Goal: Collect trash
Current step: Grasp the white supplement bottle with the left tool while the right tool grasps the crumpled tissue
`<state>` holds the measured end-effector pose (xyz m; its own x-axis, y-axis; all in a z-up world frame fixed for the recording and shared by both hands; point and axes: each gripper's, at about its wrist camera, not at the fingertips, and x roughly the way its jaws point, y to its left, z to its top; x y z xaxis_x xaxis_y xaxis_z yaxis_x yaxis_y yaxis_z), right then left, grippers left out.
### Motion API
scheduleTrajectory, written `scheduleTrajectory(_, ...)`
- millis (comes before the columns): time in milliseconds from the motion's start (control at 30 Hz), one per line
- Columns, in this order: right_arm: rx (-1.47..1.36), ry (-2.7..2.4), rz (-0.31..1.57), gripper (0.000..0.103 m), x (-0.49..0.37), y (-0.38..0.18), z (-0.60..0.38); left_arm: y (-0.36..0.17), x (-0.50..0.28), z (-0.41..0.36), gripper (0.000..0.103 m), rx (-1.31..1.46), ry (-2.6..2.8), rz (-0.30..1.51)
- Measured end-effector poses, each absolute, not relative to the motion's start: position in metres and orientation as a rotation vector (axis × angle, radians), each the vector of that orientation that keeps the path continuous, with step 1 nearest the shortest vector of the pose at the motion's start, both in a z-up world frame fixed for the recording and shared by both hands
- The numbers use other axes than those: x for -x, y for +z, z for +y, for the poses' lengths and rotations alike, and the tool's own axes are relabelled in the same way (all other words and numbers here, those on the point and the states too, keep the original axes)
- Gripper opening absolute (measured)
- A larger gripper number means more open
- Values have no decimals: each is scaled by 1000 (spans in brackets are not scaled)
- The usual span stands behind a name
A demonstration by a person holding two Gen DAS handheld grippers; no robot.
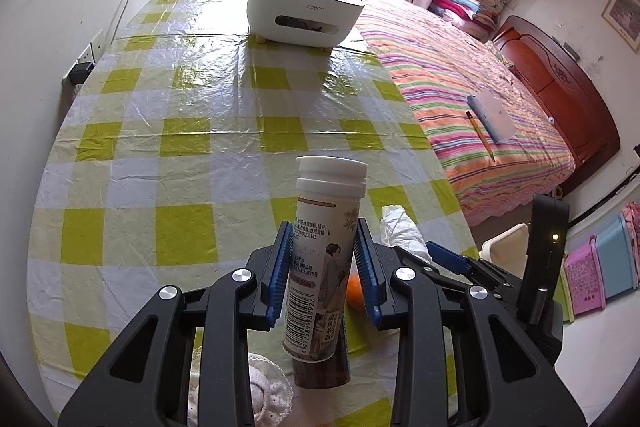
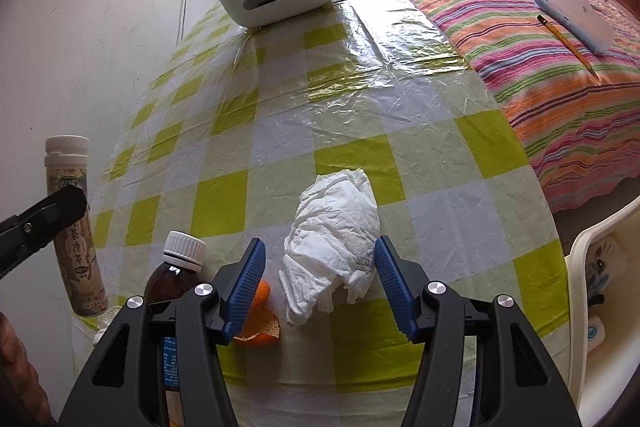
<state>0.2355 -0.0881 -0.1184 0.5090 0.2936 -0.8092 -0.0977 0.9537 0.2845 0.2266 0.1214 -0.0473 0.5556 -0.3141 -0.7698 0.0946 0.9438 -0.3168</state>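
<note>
A white-capped tube [image 1: 320,259] hangs clear above the checked tablecloth [image 1: 192,131], clenched between the left gripper's [image 1: 324,275] blue pads. The right gripper [image 2: 320,287] hovers with jaws parted around a crumpled tissue [image 2: 336,239] on the table, orange peel [image 2: 260,323] beside it.

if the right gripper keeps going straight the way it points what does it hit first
Most likely the crumpled tissue, which lies on the tablecloth between the right gripper's open jaws; the orange peel sits just left of that line.
</note>
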Motion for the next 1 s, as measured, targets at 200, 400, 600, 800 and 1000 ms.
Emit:
scheduleTrajectory(200,-249,231,1024,40,-235,-125,-100,-43,-220,109,30,235,-275,939)
scheduleTrajectory(400,-254,230,1003,23,-234,-121,-108,-41,-217,93,30,207,-300,935)
scheduleTrajectory(600,-255,243,963,23,-228,-113,-112,-37,-214,78,30,191,-328,921)
scheduleTrajectory(800,-269,217,915,23,-220,-105,-127,-32,-211,65,30,182,-361,906)
scheduleTrajectory(1000,-293,171,880,23,-213,-100,-152,-29,-211,51,30,171,-379,897)
